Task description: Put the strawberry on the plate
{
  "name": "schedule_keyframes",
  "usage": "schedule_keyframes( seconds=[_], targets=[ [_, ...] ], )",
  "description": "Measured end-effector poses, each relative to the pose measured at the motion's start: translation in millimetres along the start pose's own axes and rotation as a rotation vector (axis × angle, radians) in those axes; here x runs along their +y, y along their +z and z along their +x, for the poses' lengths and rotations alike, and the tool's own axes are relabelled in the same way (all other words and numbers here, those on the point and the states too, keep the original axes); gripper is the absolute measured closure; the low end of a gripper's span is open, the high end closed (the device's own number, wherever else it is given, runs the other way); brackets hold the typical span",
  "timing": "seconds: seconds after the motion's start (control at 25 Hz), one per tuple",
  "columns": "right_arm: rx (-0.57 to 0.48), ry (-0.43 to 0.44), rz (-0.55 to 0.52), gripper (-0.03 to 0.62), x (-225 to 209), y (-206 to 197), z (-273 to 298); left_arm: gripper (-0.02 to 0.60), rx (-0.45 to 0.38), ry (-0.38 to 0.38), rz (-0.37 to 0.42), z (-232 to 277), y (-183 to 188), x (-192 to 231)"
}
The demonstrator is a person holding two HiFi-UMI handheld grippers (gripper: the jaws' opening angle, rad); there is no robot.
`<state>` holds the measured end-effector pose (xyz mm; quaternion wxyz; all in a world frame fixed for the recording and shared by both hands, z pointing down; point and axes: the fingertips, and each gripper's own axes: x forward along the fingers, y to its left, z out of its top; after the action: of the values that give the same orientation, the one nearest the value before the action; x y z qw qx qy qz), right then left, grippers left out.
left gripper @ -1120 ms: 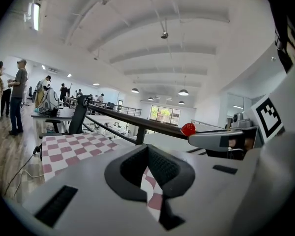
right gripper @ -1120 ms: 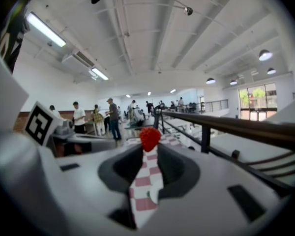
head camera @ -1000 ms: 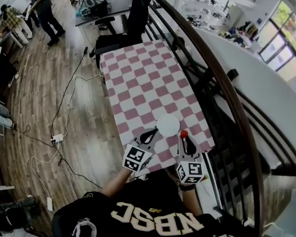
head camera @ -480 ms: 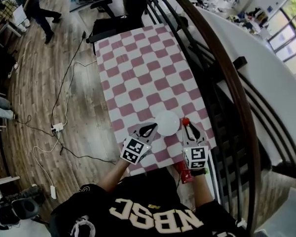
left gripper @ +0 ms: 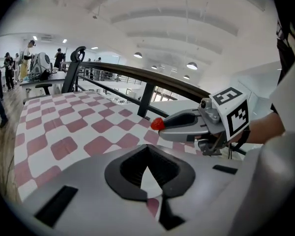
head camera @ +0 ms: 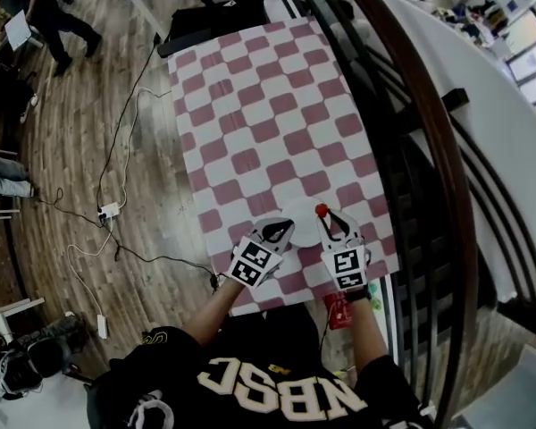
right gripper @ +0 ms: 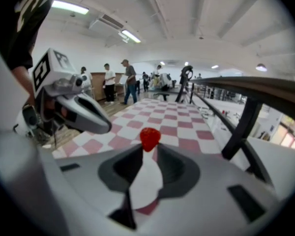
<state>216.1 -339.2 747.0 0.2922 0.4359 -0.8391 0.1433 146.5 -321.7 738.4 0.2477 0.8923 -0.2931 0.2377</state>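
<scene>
A small red strawberry point(head camera: 322, 210) is pinched at the tip of my right gripper point(head camera: 324, 214), which is shut on it. It hangs over the right edge of the white plate point(head camera: 301, 218) at the table's near end. In the right gripper view the strawberry point(right gripper: 150, 138) sits between the jaw tips, with the plate point(right gripper: 144, 182) showing white below. My left gripper point(head camera: 283, 230) is at the plate's near-left edge, jaws shut and empty. The left gripper view shows the strawberry point(left gripper: 157, 124) in the right gripper point(left gripper: 160, 125), above the table.
The table carries a pink-and-white checked cloth point(head camera: 268, 123). A dark curved railing point(head camera: 411, 150) runs close along its right side. Cables and a power strip point(head camera: 107, 211) lie on the wooden floor at the left. People stand far off at the top left.
My right gripper has carried the strawberry leftward, from beside the plate to over its right edge. The left gripper has stayed by the plate. The head view has shifted.
</scene>
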Motion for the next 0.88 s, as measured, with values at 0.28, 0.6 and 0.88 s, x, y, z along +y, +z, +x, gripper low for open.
schedule_keyframes(
  seconds=[0.28, 0.6, 0.88],
  targets=[
    [0.141, 0.074, -0.087, 0.496, 18.6, -47.8, 41.7, 0.572, 0.038, 0.034, -0.039, 16.9, -18.8, 19.8],
    [0.27, 0.107, -0.126, 0.496, 39.2, -75.1, 64.6, 0.572, 0.063, 0.081, -0.078, 14.1, -34.6, 37.1],
    [0.42, 0.084, -0.026, 0.496, 46.8, -106.9, 75.5, 0.572, 0.024, 0.085, -0.11, 8.3, -20.8, 35.9]
  ],
)
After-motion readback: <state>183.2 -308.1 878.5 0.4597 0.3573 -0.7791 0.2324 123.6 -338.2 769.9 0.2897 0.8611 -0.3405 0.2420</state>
